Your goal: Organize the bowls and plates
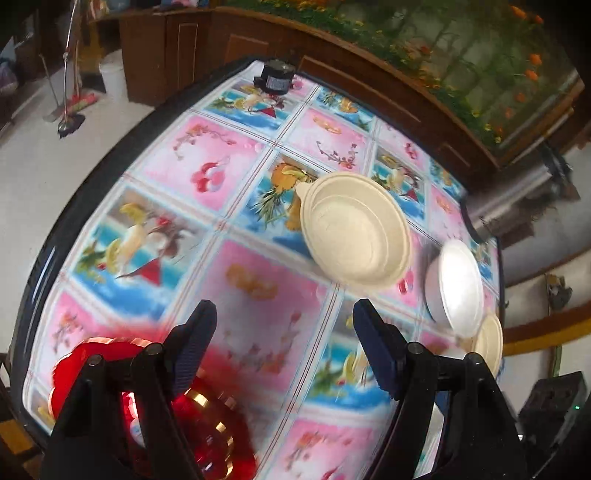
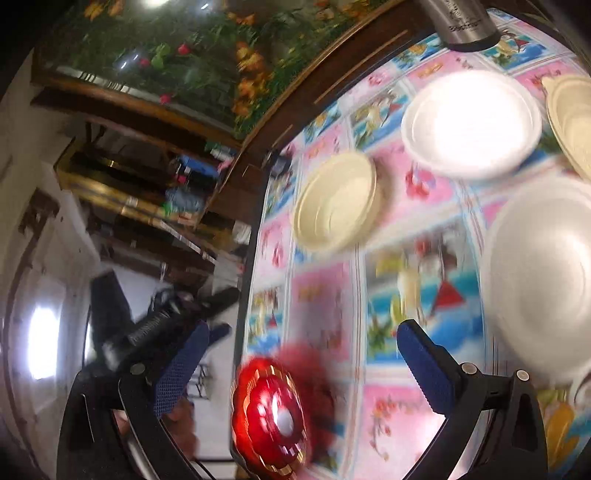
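Hovering over a desk (image 1: 258, 332) covered in a flowered pink and blue cloth, the left gripper (image 1: 284, 325) has its fingers (image 1: 195, 343) spread wide with nothing between them. Under its left finger, close to the near edge of the desk, lies a red plate (image 1: 92, 358) with a gold-trimmed rim, blurred in this view. Toward the middle of the desk sits a cream bowl (image 1: 356, 230), upright and empty. Nearer the right edge stands a white foam bowl (image 1: 456, 290), and just beside it, touching or almost touching, a second cream dish (image 1: 489, 341) shows only partly. A dark jar (image 1: 275, 77) stands at the far edge.

The right gripper (image 2: 299, 354) also has its fingers (image 2: 424, 365) spread and empty. Between them, low in the view, lies the red plate (image 2: 269, 417) at the desk's edge. Beyond it rest a cream plate (image 2: 338, 201), a white plate (image 2: 471, 123), a large white bowl (image 2: 543, 280) and part of another cream dish (image 2: 572, 118). A metal cylinder (image 2: 461, 22) stands at the far edge.
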